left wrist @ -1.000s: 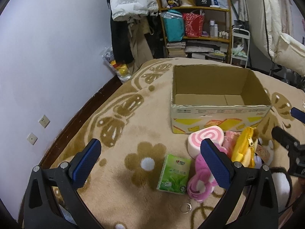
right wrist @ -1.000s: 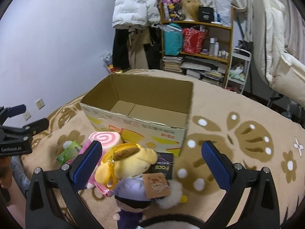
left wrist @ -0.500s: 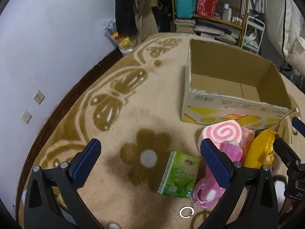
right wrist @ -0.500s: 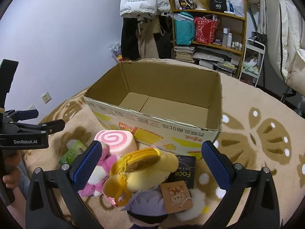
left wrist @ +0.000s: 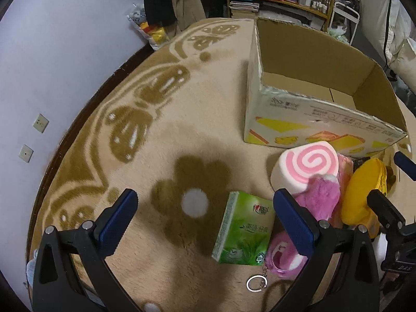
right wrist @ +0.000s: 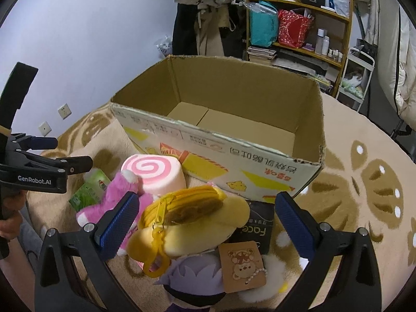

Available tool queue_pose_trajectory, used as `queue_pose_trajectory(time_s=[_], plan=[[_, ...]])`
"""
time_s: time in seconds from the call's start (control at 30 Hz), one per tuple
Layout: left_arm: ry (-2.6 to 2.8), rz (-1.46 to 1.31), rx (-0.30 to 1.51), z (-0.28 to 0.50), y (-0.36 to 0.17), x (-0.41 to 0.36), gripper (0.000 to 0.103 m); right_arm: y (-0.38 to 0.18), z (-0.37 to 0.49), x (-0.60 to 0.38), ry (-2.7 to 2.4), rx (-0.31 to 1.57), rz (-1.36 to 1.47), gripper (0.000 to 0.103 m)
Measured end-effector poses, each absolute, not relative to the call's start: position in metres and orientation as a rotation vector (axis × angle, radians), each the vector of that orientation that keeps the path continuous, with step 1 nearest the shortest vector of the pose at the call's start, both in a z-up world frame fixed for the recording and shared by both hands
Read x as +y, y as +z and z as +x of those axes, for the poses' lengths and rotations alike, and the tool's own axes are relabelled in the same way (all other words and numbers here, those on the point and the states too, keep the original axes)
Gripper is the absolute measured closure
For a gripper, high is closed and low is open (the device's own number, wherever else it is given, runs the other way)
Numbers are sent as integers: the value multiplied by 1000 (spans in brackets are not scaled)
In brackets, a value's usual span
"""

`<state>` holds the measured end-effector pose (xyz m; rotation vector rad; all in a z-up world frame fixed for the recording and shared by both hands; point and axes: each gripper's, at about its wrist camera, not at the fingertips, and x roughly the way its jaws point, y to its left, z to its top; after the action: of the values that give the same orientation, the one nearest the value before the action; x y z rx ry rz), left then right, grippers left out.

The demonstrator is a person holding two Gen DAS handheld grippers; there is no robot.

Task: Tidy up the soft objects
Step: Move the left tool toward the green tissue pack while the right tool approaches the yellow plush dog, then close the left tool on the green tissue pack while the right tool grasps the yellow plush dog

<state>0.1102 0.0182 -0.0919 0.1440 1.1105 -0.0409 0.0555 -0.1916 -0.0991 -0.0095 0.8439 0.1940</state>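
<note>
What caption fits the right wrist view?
Open right tongs over yellow plush pouch, empty cardboard box behind.

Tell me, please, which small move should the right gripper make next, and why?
Probably lower the open right gripper over the yellow plush pouch and close. The pouch lies between its fingers, on top of the pile, and the cardboard box behind is empty.

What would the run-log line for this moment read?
left gripper: open over green tissue pack | right gripper: open over yellow plush pouch | cardboard box: empty
</note>
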Motion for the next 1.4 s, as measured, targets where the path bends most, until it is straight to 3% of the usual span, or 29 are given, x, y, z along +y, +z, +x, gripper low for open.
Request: queue_pose_trajectory(time_s=[0.57,1.1,1.23,1.4], plan=[[-124,137,1330,114,-138,7,0,-116,62,-187,232,899,-16,0],[-136,52,1399,126,-158,20,0,-130,69,-183,261,933,31,0],[-139,51,1397,129,-158,23,6,-132,68,-185,256,931,46,0],[-143,16,1411,129,-163,27,20,-133,67,-184,253,936,38,0]])
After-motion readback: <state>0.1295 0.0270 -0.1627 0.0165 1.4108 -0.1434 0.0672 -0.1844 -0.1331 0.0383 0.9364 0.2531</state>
